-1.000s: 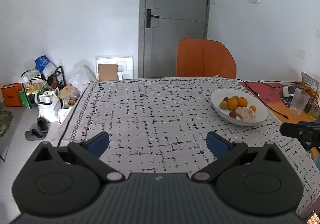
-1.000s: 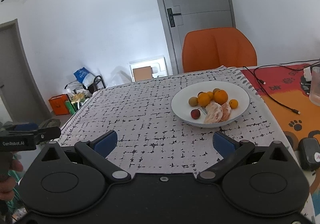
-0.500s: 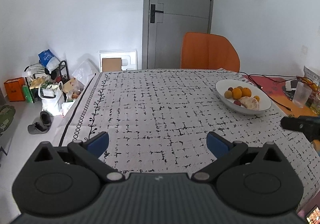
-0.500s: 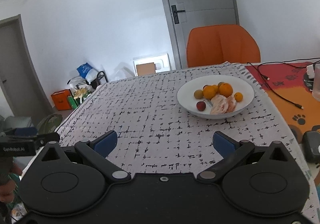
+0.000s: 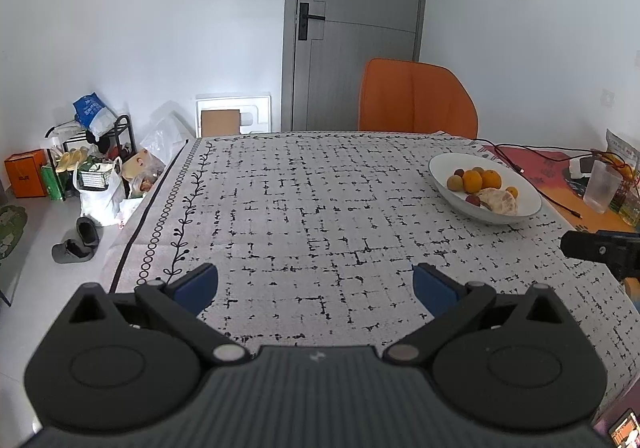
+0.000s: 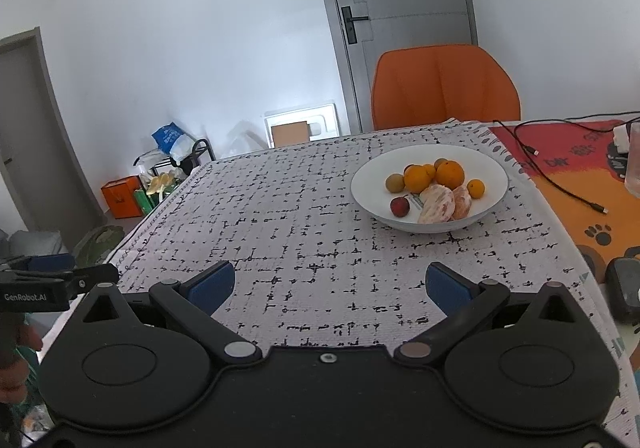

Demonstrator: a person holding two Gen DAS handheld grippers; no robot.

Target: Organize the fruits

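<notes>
A white bowl [image 6: 492, 167] stands on the patterned tablecloth [image 6: 304, 232] and holds oranges [image 6: 450, 172], a kiwi [image 6: 395, 182], a red fruit [image 6: 399, 206] and a peeled citrus [image 6: 438, 204]. It also shows in the left wrist view [image 5: 524, 187] at the right. My right gripper [image 6: 330, 286] is open and empty, hovering near the table's front edge, short of the bowl. My left gripper [image 5: 316, 286] is open and empty over the tablecloth [image 5: 300, 207], left of the bowl.
An orange chair [image 6: 444, 87] stands at the far table edge before a grey door [image 6: 400, 7]. A black cable [image 6: 560, 183] lies on a red-orange mat [image 6: 580, 175] right of the bowl. A plastic cup [image 5: 602, 185] stands at the right. Bags and boxes [image 5: 92, 175] clutter the floor at left.
Both grippers have pulled back and tilted up a little; the table and bowl sit lower and farther in both views. Jaws stay open.
</notes>
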